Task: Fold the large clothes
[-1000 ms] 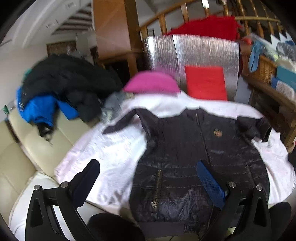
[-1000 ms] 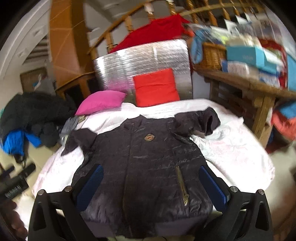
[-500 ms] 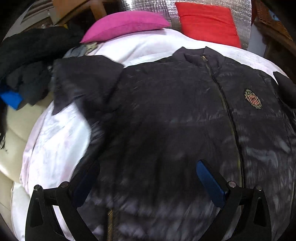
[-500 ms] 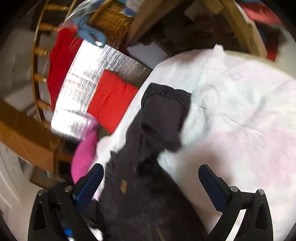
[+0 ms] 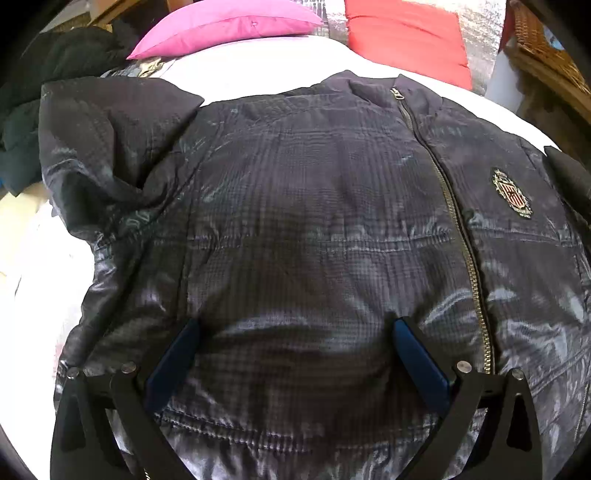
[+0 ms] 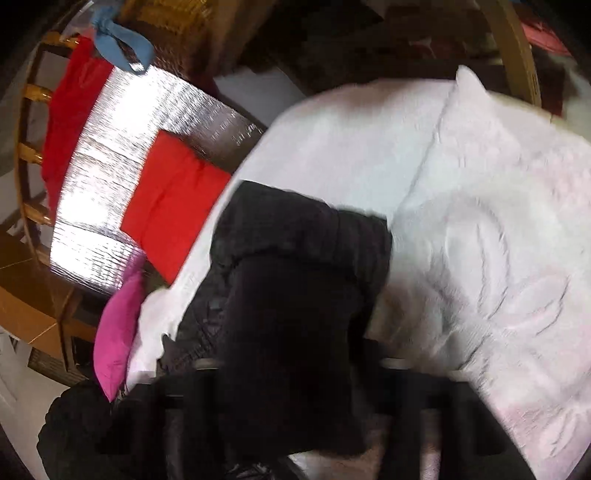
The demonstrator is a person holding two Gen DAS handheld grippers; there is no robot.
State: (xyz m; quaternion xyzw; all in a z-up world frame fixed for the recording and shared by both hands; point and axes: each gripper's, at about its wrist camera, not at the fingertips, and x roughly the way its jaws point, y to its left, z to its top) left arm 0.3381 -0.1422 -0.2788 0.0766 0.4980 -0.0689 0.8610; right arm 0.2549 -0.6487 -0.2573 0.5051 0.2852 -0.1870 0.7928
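Observation:
A black quilted jacket (image 5: 314, 229) lies front up on a white sheet (image 5: 266, 70), zipped, with a crest badge (image 5: 511, 194) on its chest. My left gripper (image 5: 295, 336) is open, its blue pads (image 5: 173, 358) pressed down on the jacket's lower front. In the right wrist view the jacket's sleeve (image 6: 295, 295) fills the centre and covers my right gripper's fingers; the view is blurred, so its state is unclear. The sleeve's cuff (image 6: 354, 229) lies on the white sheet (image 6: 480, 258).
A pink pillow (image 5: 225, 26) and a red cushion (image 5: 406, 40) lie at the head of the bed against a silver foil panel (image 6: 96, 192). Dark clothes (image 5: 22, 110) are piled at the left. A wicker basket (image 5: 546, 48) stands on a wooden shelf at the right.
My left gripper has dropped closer onto the jacket's front. My right gripper has closed in on the right sleeve, which now covers its fingers.

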